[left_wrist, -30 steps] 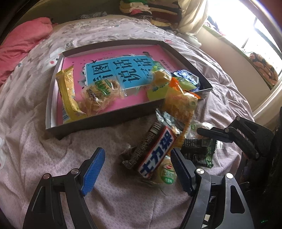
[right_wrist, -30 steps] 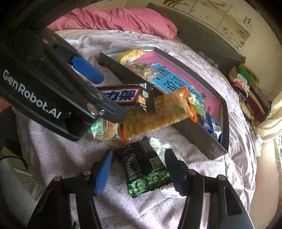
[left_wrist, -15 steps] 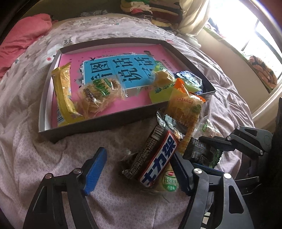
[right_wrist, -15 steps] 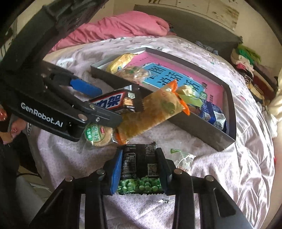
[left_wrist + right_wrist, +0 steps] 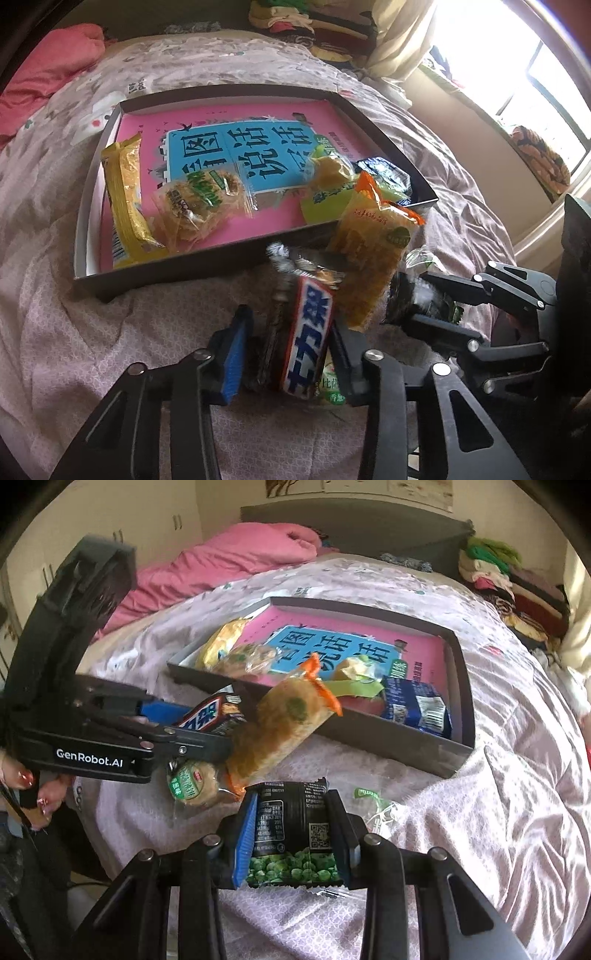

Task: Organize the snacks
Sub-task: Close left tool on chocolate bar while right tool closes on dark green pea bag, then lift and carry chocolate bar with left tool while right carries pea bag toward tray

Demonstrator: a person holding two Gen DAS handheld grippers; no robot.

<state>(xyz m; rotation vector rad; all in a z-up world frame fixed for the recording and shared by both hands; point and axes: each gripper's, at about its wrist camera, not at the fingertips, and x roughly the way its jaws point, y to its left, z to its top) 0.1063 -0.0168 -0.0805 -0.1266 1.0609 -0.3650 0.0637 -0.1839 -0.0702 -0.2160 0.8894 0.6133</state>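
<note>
My left gripper (image 5: 286, 354) is shut on a chocolate bar (image 5: 308, 339) with a red, white and blue wrapper, lifted off the bedspread; the bar also shows in the right wrist view (image 5: 212, 716). My right gripper (image 5: 291, 834) is shut on a black pack of green peas (image 5: 291, 834). An orange cracker pack (image 5: 373, 254) leans on the front wall of a dark shallow tray (image 5: 184, 264). A round green-labelled snack (image 5: 190, 782) lies under the left gripper. The tray holds a pink book and several snacks.
A small clear wrapper (image 5: 373, 805) lies on the bedspread right of the pea pack. A blue snack pack (image 5: 417, 705) sits in the tray's near right corner. A pink quilt (image 5: 229, 561) and folded clothes (image 5: 517, 587) lie beyond the tray.
Both grippers closed: the left on the chocolate bar, the right on the pea pack. Both snacks have come up off the bedspread.
</note>
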